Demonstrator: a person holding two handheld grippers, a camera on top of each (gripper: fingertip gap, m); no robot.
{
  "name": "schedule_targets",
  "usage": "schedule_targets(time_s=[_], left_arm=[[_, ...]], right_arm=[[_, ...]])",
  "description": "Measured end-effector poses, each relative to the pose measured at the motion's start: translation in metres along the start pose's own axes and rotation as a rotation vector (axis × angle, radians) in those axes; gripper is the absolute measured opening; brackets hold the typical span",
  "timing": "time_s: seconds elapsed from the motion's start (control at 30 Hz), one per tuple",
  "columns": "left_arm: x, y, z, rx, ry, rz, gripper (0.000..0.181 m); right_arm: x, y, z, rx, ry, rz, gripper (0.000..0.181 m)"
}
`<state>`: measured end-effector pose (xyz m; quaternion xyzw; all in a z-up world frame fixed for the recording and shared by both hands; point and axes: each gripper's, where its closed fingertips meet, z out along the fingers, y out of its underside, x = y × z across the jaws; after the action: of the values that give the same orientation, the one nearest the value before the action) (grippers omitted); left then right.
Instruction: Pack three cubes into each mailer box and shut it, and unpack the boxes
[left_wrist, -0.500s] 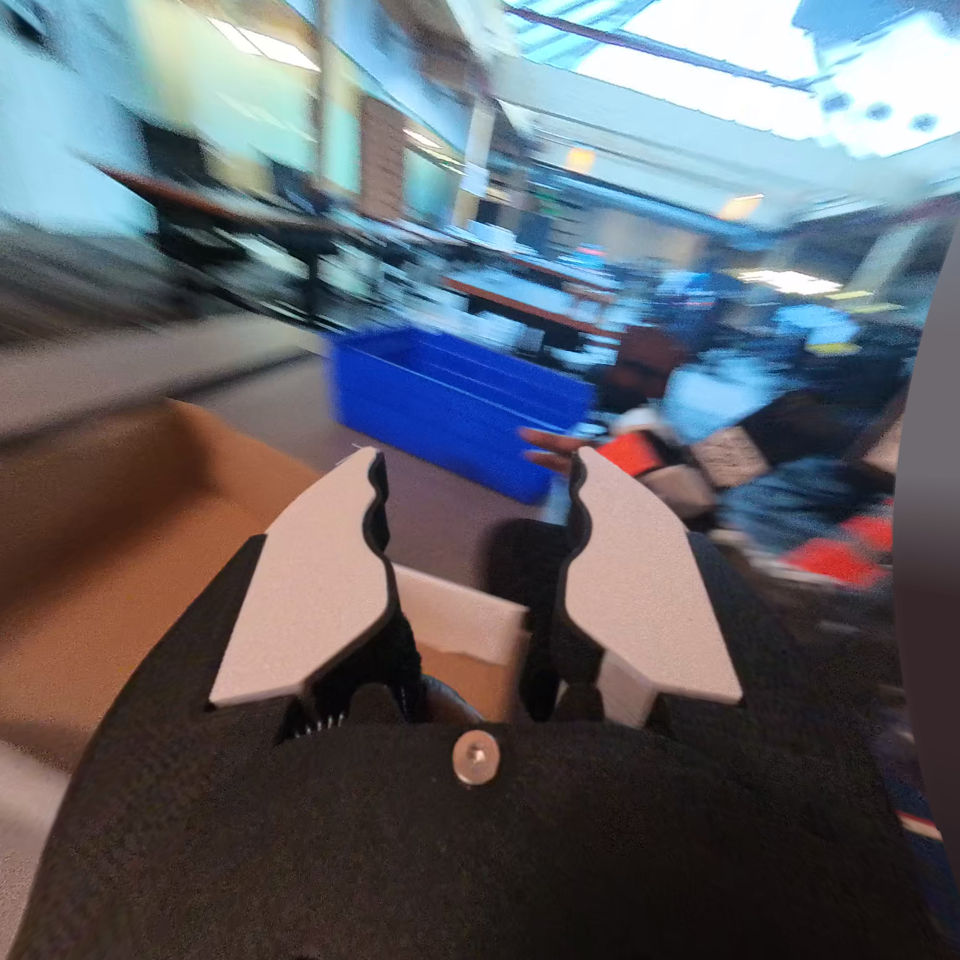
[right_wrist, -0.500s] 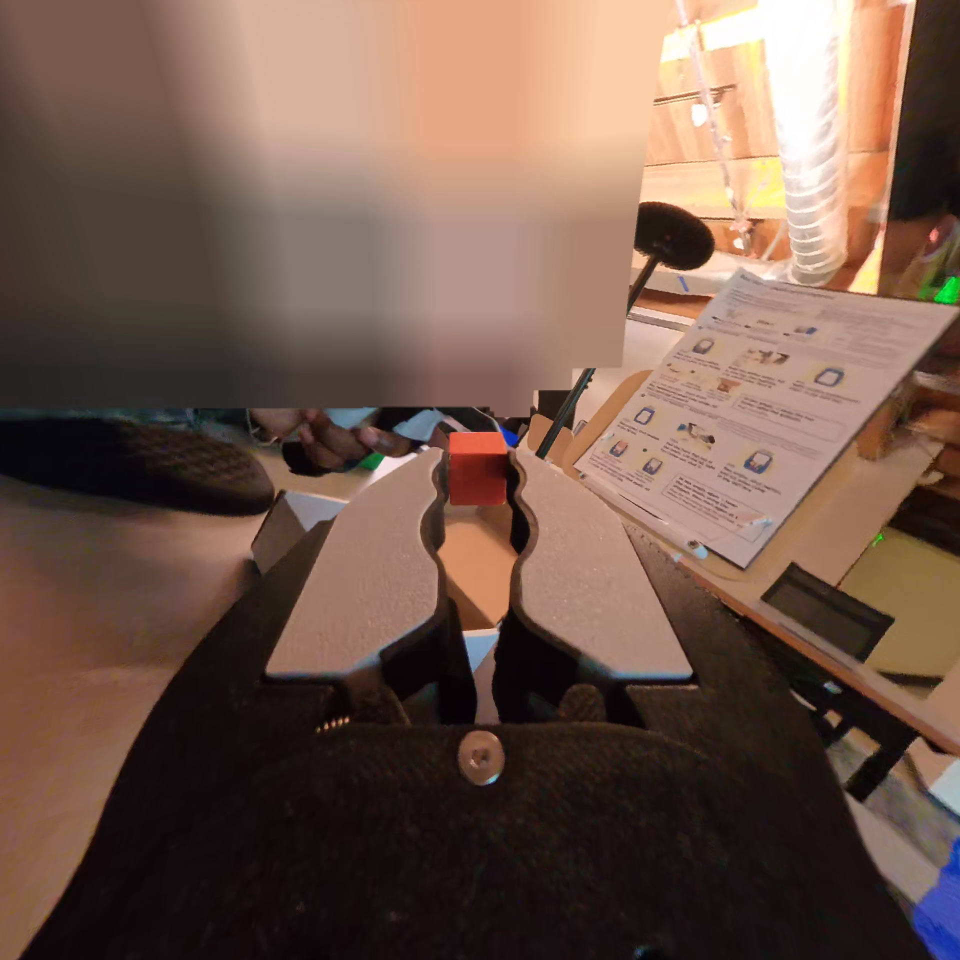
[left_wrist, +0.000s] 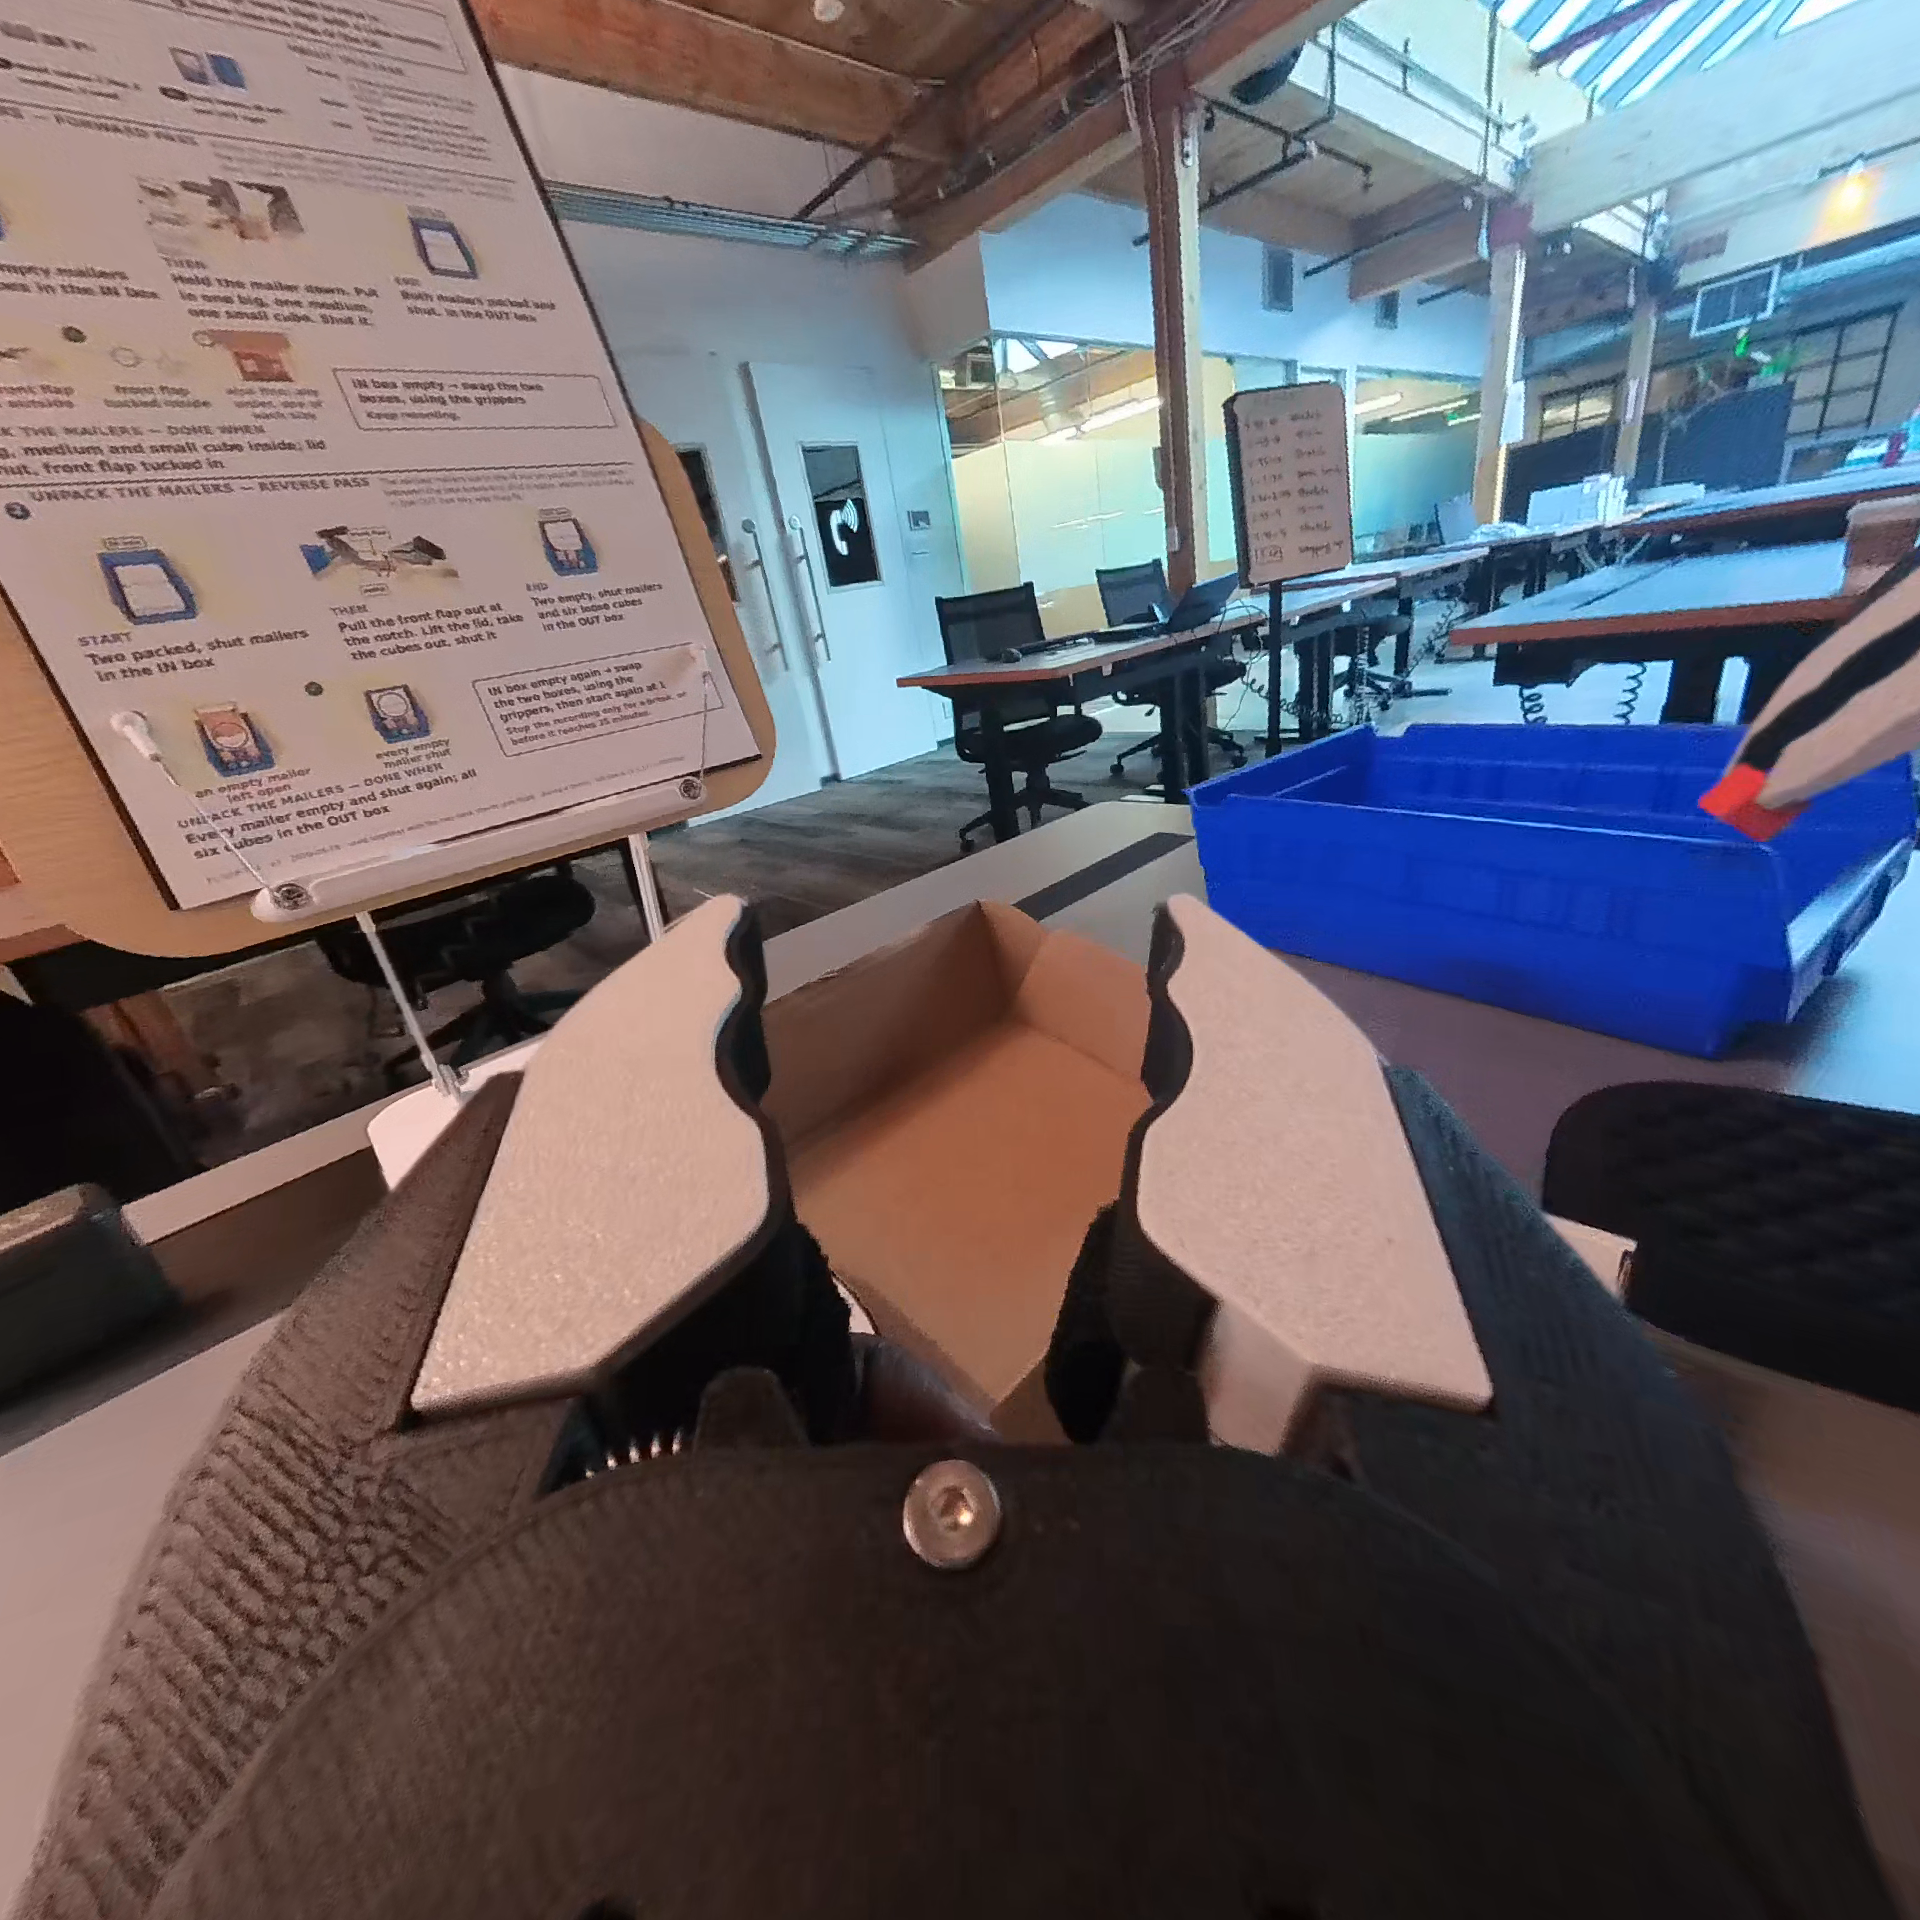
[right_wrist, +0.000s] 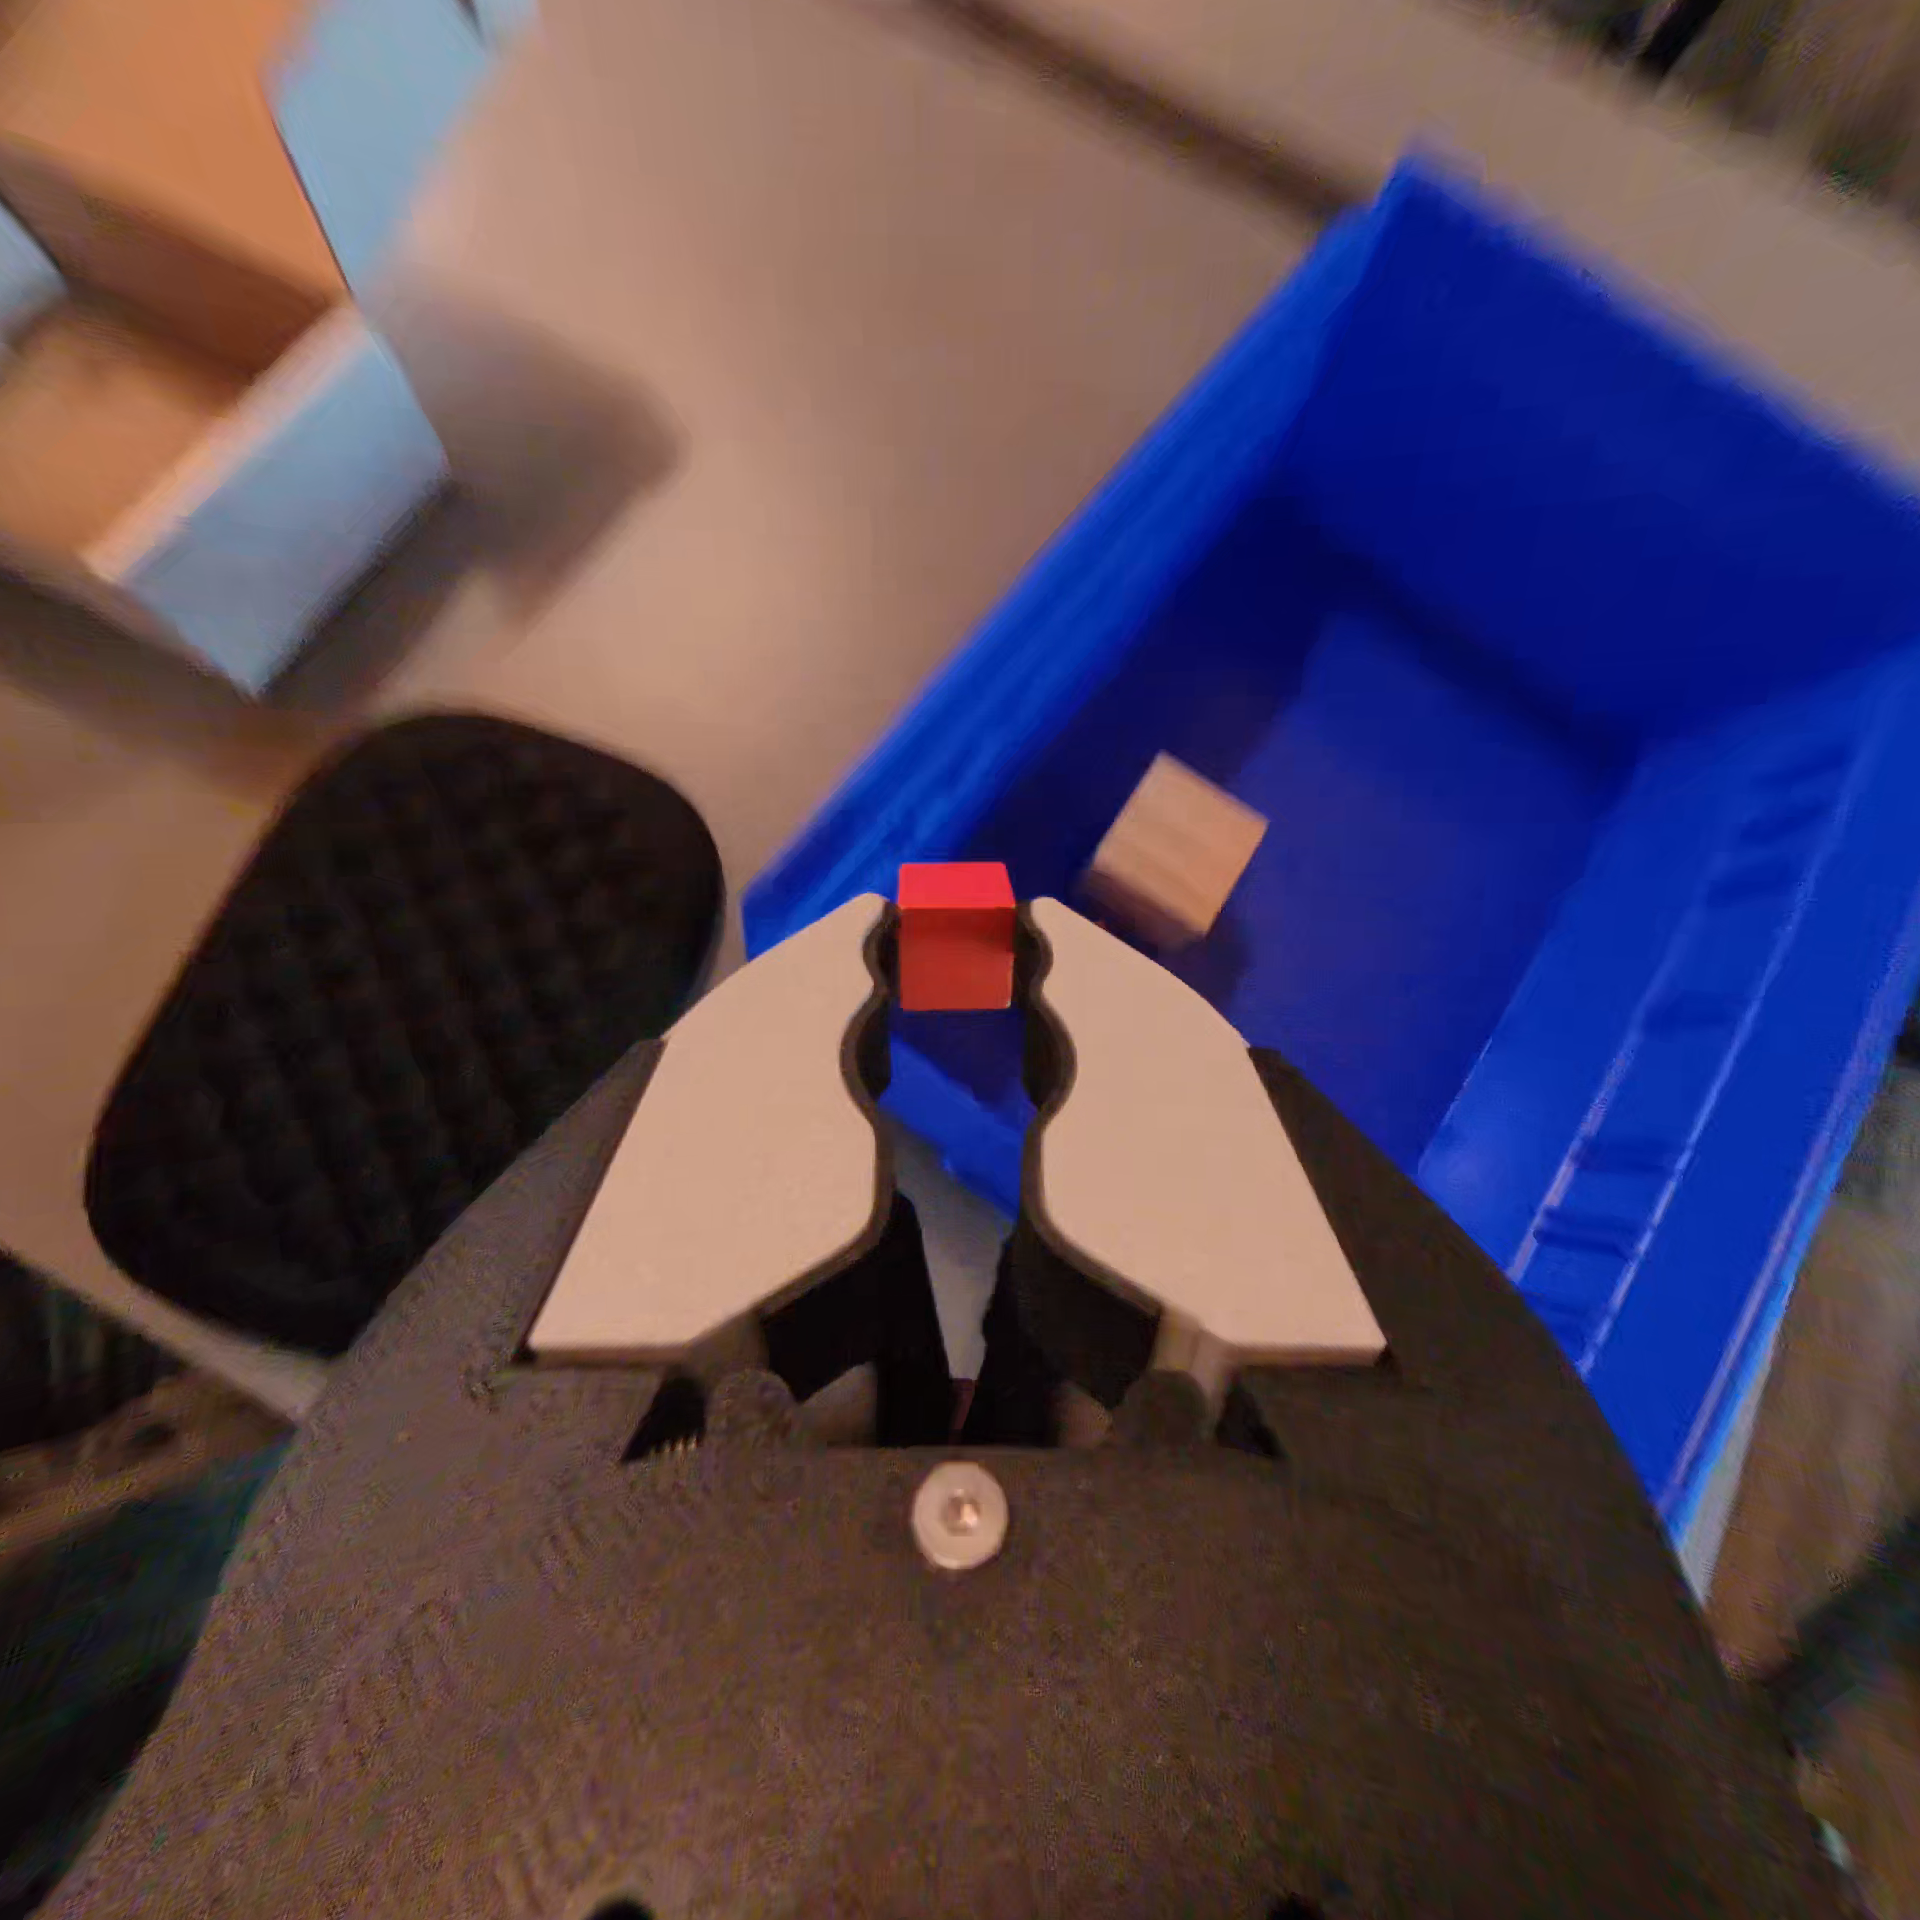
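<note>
Cardboard shows on the left: the mailer box sits open and looks empty as far as can be seen, with the left gripper at its near edge, jaws spread wide and grasping nothing. To its right stands the blue bin, and above the bin's near rim the right gripper clenches a small red cube at its fingertips. This looks like the unpacking pass, so the cube should travel farther over the bin floor before release, low enough not to bounce out, clear of the rim. Only the right wrist view looks down into the bin, where a pale wooden cube already lies. Only the left wrist view shows the box's bare interior and the instruction board on its stand at far left.
</note>
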<state>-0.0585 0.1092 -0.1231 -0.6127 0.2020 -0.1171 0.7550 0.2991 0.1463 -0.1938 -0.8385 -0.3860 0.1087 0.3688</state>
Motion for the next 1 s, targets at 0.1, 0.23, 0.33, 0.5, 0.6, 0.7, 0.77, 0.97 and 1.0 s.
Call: schedule_targets(time_s=[0.1, 0.23, 0.33, 0.5, 0.6, 0.7, 0.77, 0.97, 1.0], left_arm=[[0.002, 0.002, 0.001, -0.008, 0.006, 0.019, 0.071], [-0.001, 0.005, 0.001, -0.023, 0.001, 0.006, 0.07], [-0.004, 0.007, 0.001, -0.03, -0.005, 0.002, 0.07], [-0.005, 0.008, 0.002, -0.036, -0.009, 0.009, 0.069], [-0.004, 0.01, 0.002, -0.041, -0.004, 0.016, 0.069], [-0.003, 0.011, 0.002, -0.052, -0.002, 0.022, 0.069], [-0.003, 0.012, 0.002, -0.056, -0.002, 0.02, 0.069], [-0.012, 0.006, -0.002, -0.052, -0.024, 0.014, 0.069], [-0.018, 0.002, -0.005, -0.04, -0.04, 0.007, 0.069]], right_arm=[[0.007, 0.028, 0.018, -0.245, -0.039, -0.032, 0.021], [0.013, 0.053, 0.032, -0.458, -0.089, -0.043, 0.021], [0.016, 0.062, 0.044, -0.536, -0.114, -0.051, 0.021], [0.018, 0.073, 0.056, -0.605, -0.117, -0.046, 0.021], [0.016, 0.069, 0.06, -0.574, -0.112, -0.066, 0.021], [0.011, 0.072, 0.064, -0.588, -0.128, -0.087, 0.021], [0.01, 0.073, 0.065, -0.594, -0.127, -0.097, 0.022], [0.014, 0.045, 0.053, -0.434, -0.067, -0.085, 0.036], [0.012, 0.032, 0.047, -0.362, -0.055, -0.071, 0.039]])
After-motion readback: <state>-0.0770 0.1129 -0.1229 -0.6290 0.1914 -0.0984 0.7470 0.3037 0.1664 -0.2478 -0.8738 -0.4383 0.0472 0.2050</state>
